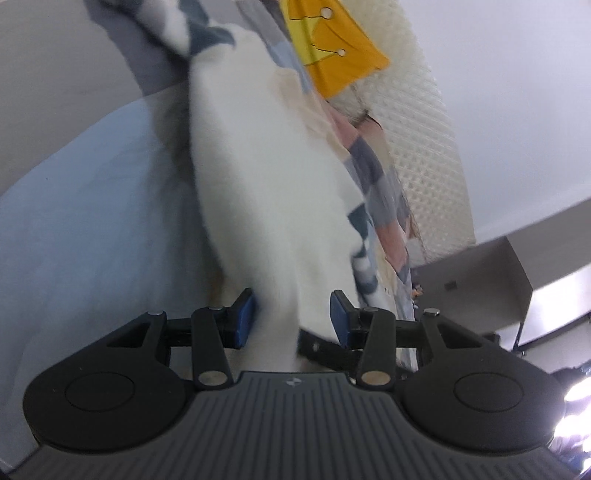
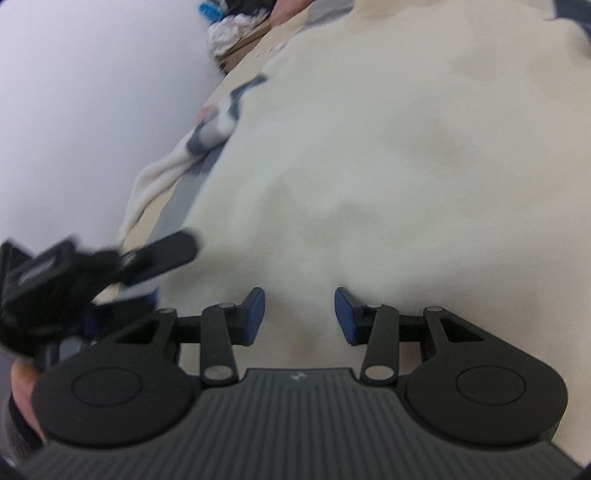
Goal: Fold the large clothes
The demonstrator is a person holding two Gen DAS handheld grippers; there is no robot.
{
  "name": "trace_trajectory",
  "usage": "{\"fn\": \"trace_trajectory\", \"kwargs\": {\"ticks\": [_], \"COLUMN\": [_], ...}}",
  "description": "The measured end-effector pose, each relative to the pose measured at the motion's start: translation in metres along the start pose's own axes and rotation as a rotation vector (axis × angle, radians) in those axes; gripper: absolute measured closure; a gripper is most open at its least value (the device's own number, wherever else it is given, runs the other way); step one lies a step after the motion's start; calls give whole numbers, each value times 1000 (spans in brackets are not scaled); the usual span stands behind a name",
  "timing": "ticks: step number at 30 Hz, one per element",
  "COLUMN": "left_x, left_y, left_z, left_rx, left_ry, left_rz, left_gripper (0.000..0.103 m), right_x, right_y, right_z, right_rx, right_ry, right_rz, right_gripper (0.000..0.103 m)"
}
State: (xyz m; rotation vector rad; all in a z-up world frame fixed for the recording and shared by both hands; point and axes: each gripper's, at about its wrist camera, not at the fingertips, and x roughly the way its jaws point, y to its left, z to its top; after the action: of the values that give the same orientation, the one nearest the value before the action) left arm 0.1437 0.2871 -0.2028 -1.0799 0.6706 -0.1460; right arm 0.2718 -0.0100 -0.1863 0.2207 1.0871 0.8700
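Observation:
A large white fleecy garment (image 1: 258, 166) runs taut from the top of the left wrist view down into my left gripper (image 1: 291, 317), whose blue pads press on a thick bunch of it. A dark-blue patterned part (image 1: 364, 266) hangs at its right edge. In the right wrist view the same garment (image 2: 369, 166) fills most of the picture, and my right gripper (image 2: 299, 317) is shut on a thick fold of it. The left gripper (image 2: 110, 266) shows blurred close by at the left, with a person's hand (image 2: 22, 387) below it. A patterned cuff (image 2: 218, 122) lies at the garment's left edge.
A pale blue sheet (image 1: 74, 221) lies left of the garment. Behind it hang a checked cloth (image 1: 373, 173), a yellow cloth (image 1: 332, 44) and a white quilted panel (image 1: 417, 140). A heap of clothes (image 2: 236, 22) sits at the top by a white wall (image 2: 74, 92).

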Motion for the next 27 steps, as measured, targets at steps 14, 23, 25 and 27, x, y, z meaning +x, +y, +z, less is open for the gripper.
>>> {"fn": "trace_trajectory", "kwargs": {"ticks": [14,23,25,27], "left_x": [8,20,16,11], "left_y": [-14,-2,-1,3], "left_z": [-27,-25,-27,-33], "left_rx": [39,61,87,100], "left_ry": [122,82,69,61], "left_rz": [-127,91,181,266], "left_gripper": [55,55,55,56], "right_x": [-13,-10,-13,-14], "right_y": [-25,-28,-28,-28], "right_z": [8,8,6,5], "right_rx": [145,194,194,192], "right_ry": [-99,-109,-108,-108], "right_rz": [-68,-85,-88,-91], "right_gripper": [58,58,58,58]}}
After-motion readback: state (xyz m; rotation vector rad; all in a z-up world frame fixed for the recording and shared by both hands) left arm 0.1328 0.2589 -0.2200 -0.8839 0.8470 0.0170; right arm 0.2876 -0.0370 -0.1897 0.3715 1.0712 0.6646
